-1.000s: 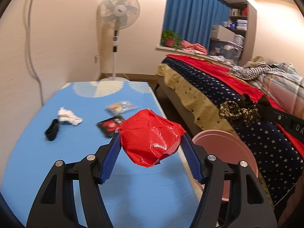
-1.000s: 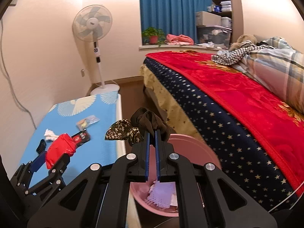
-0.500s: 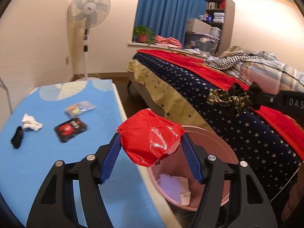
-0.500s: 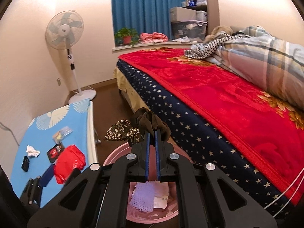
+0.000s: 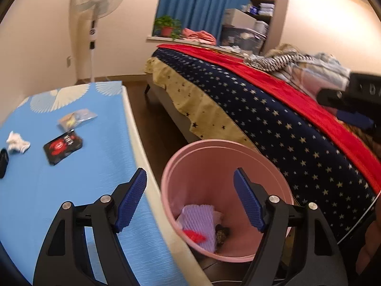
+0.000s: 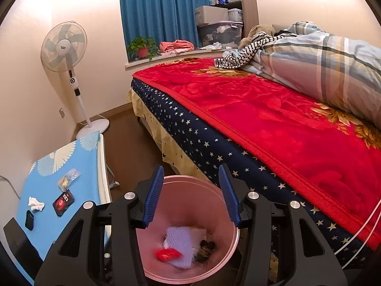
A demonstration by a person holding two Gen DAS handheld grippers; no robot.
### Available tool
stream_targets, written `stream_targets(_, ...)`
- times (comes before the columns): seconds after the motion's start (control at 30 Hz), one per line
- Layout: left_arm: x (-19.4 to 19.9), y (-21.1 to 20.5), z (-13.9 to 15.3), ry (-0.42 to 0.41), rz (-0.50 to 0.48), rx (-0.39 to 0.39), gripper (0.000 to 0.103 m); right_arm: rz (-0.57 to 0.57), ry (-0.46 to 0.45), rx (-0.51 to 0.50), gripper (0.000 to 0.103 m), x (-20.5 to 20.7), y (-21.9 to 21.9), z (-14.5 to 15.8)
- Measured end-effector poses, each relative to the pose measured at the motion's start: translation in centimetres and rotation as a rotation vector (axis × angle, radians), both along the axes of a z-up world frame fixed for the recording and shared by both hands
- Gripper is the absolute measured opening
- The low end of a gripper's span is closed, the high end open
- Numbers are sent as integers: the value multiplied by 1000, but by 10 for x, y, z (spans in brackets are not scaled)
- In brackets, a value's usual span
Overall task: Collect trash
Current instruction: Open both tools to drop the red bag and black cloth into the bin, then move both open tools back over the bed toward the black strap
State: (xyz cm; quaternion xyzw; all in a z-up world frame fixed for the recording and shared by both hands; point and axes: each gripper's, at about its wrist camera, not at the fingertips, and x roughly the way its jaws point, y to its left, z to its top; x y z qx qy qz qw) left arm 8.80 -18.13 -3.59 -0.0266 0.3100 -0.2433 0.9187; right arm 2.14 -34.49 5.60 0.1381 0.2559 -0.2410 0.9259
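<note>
A pink bin (image 5: 209, 152) (image 6: 228, 252) stands on the floor between the blue table and the bed. Inside it lie a red wrapper (image 5: 194, 236) (image 6: 167, 254), a dark patterned scrap (image 5: 222, 233) (image 6: 206, 246) and a lilac sheet (image 5: 198, 219) (image 6: 179, 240). My left gripper (image 5: 190, 200) hangs over the bin's near rim, jaws opening, nothing between them. My right gripper (image 6: 191, 194) is over the bin too, jaws opening and empty. On the table remain a black-and-red packet (image 5: 63, 146) (image 6: 63, 201), a clear packet (image 5: 77, 118) (image 6: 69, 177), a white tissue (image 5: 16, 143) (image 6: 35, 203) and a small black item (image 5: 3, 159) (image 6: 29, 219).
The blue table (image 5: 47, 190) (image 6: 71, 157) is at the left, its white edge next to the bin. A bed with a red blanket (image 6: 273, 124) and starred cover (image 5: 273, 124) fills the right. A standing fan (image 6: 64, 47) is by the far wall. Brown floor runs between table and bed.
Both grippers let go: the red wrapper left the left jaws and the dark scrap left the right jaws, and both now lie in the bin. Both views swung over the bin.
</note>
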Motion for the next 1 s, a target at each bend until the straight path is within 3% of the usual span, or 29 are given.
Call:
stream_targets(0.17,-1,21,4,-23,53,7,71,56,-41,17,49,1,11,2)
stream_targets(0.53,6,88,6,-50,232,21,49,242,-112,66,47,24,59,-5)
stream_targets(0.77,14,140,1,-46,417,21,39,376,-92,167,26,62,91,-32)
stream_targets(1.0,26,187,-7,-40,583,50,38,499,-62,222,24,104,133,-58)
